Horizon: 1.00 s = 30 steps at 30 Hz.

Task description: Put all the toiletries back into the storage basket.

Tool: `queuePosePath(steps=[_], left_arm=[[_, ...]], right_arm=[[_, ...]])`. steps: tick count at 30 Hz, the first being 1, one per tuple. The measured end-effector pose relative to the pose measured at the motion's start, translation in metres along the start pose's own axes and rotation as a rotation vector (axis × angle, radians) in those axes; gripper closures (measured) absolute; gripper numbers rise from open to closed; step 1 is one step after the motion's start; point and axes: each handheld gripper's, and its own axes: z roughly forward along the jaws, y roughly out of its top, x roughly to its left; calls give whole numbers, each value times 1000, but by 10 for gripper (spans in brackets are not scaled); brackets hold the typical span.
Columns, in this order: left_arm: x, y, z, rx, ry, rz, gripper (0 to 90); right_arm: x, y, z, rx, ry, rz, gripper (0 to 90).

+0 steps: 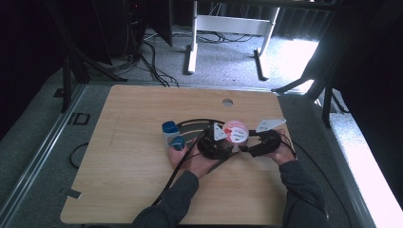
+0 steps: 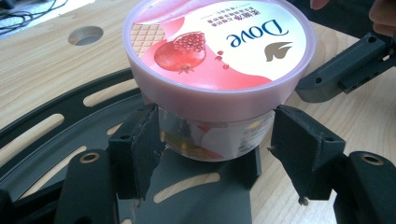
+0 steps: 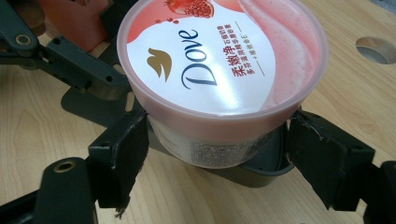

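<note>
A pink-lidded Dove jar [image 1: 235,131] stands upright on a black slotted plate [image 1: 190,124] near the table's middle. My left gripper [image 1: 222,145] reaches it from the left. In the left gripper view its jaws press both sides of the clear jar body [image 2: 215,140] under the lid, so the left gripper [image 2: 215,149] is shut on it. My right gripper [image 1: 248,145] comes from the right. Its jaws straddle the jar [image 3: 219,74] below the lid, and the right gripper [image 3: 218,156] is open, with a thin gap at its right jaw.
A white bottle with a blue cap [image 1: 169,129] and a small blue object [image 1: 178,142] sit just left of my left hand. A round hole [image 1: 227,102] pierces the wooden table [image 1: 133,156] behind the jar. Cables trail toward the front edge.
</note>
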Motion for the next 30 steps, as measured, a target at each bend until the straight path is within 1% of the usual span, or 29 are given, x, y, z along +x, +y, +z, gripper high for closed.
queuePosePath(steps=[6, 9, 13, 15, 20, 26, 30], left_arm=[[1, 1, 2, -11, 12, -31, 336], [3, 1, 3, -15, 9, -43, 336], [3, 0, 4, -9, 25, -34, 336], [2, 0, 5, -13, 32, -33, 336], [3, 0, 7, -15, 41, -48, 338], [2, 0, 11, -15, 58, -40, 344], [2, -1, 14, -14, 60, -47, 344]], right_arm=[[-3, 3, 1, 3, -7, 1, 224], [-4, 5, 1, 3, -9, -1, 228], [-6, 6, 4, 20, -7, -4, 229], [-7, 6, 5, 16, -1, 5, 229], [-9, 6, 6, 19, -6, 12, 229], [-11, 7, 9, 33, -12, 12, 228], [-13, 6, 10, 37, -11, 20, 228]])
